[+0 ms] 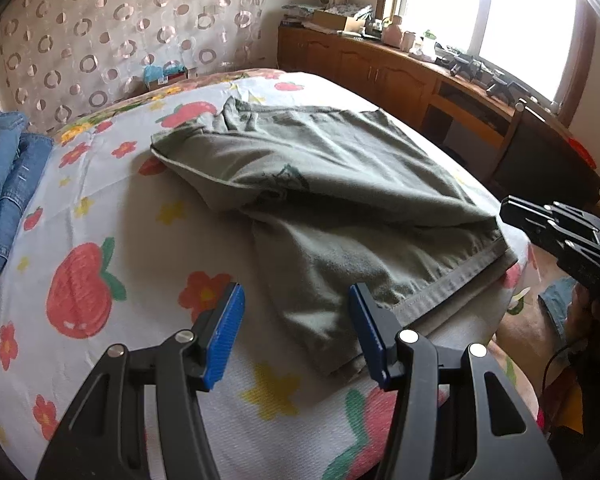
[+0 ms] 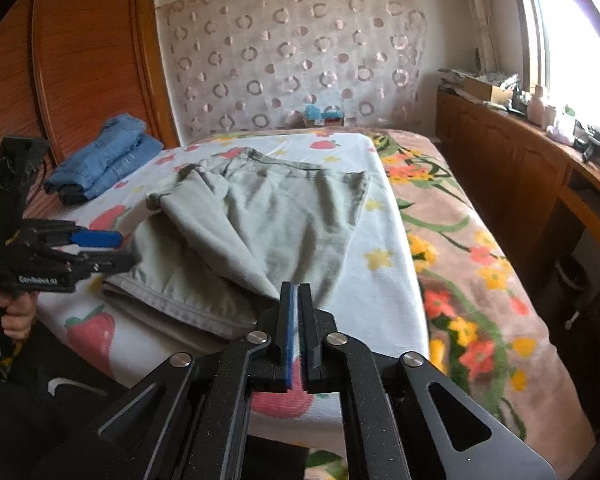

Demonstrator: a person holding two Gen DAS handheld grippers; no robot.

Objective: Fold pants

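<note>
Left wrist view shows the left gripper with its blue-padded fingers spread wide apart and holding nothing, hovering low over the bed sheet, which is white with printed strawberries, red flowers and yellow stars. The grey-green pants lie partly folded in the middle of the sheet, one layer turned over another, with the stitched hem edge nearest the camera, close to the bed's near edge. The right finger of this gripper sits just beside the near corner of the pants; whether it touches the cloth cannot be told. A dark printed mark shows on the pants, too creased to read.

From the right wrist view, the right gripper has its fingers pressed together with only a thin slit between them, nothing caught in it, just short of the pants. The left gripper appears at the left edge, held by a hand; white lettering on its body seems to read "GenRobot.AI", though blurred. A white swoosh logo shows on dark clothing below. Folded blue jeans rest at the far left corner of the bed, well apart from the pants. A floral blanket covers the bed's right side, beside a wooden desk under the window.
</note>
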